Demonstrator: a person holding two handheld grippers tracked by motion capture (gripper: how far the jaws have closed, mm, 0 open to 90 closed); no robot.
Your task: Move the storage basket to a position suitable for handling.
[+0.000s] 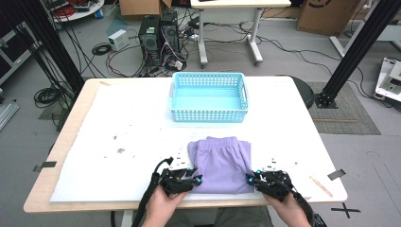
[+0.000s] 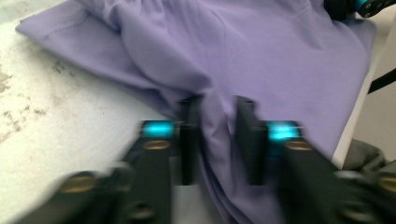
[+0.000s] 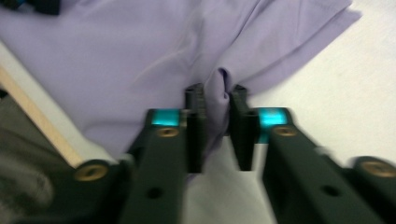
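Here, 2 grippers (image 1: 196, 180) (image 1: 249, 179) pinch unlabelled purple shorts (image 1: 221, 163).

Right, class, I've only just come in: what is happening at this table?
A person holds a two-jaw tool in each hand at the near edge of a white-covered table. The left tool and the right tool each have a fold of a purple garment between their jaws, at its near corners; whether they are fully clamped is hard to tell. The garment lies folded on the table. A light blue basket stands behind it, with nothing inside.
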